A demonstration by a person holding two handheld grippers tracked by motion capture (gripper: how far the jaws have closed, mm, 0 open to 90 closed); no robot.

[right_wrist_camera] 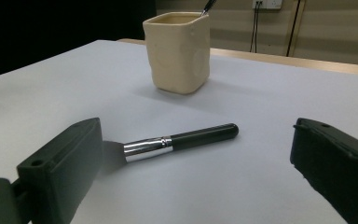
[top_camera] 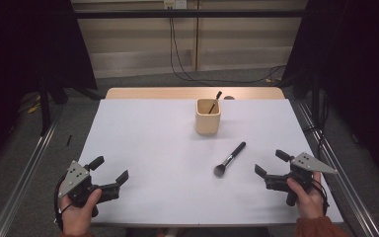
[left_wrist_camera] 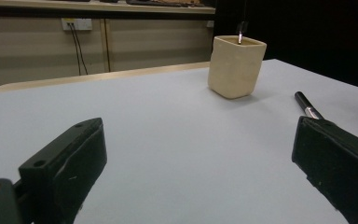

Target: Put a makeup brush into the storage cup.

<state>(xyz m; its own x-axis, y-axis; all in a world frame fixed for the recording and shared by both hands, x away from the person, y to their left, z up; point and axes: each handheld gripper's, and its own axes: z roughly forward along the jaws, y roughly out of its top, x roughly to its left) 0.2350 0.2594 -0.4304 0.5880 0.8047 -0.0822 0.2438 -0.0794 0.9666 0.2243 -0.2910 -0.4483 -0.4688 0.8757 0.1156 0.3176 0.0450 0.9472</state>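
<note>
Brush (top_camera: 229,160) lies flat on the bench (top_camera: 143,143), right of centre, near side of the cup (top_camera: 208,116). Bristle head points near-left, black handle points far-right toward the cup; silver ferrule between them. Not touched by anything.

Right hand-held gripper (top_camera: 268,164) sits just right of the brush, at the near right of the bench, held in a hand (top_camera: 307,196). Jaws wide open, nothing in them. In the right gripper view the brush (right_wrist_camera: 182,140) lies crosswise between the jaws a bit ahead of them, its bristle end behind the left jaw, clear of both.

Left hand-held gripper (top_camera: 112,170) is at the near left of the bench, well apart from the brush, held in the other hand (top_camera: 78,213). Jaws wide open, empty. In the left gripper view the brush handle tip (left_wrist_camera: 307,106) shows just past the right jaw.

Cup is cream, squarish, upright, toward the far side of the bench just right of centre. A second brush (top_camera: 215,101) stands in it, leaning, dark handle end sticking out past the far-right rim.

Bench top is white with a wood strip at the far edge.
</note>
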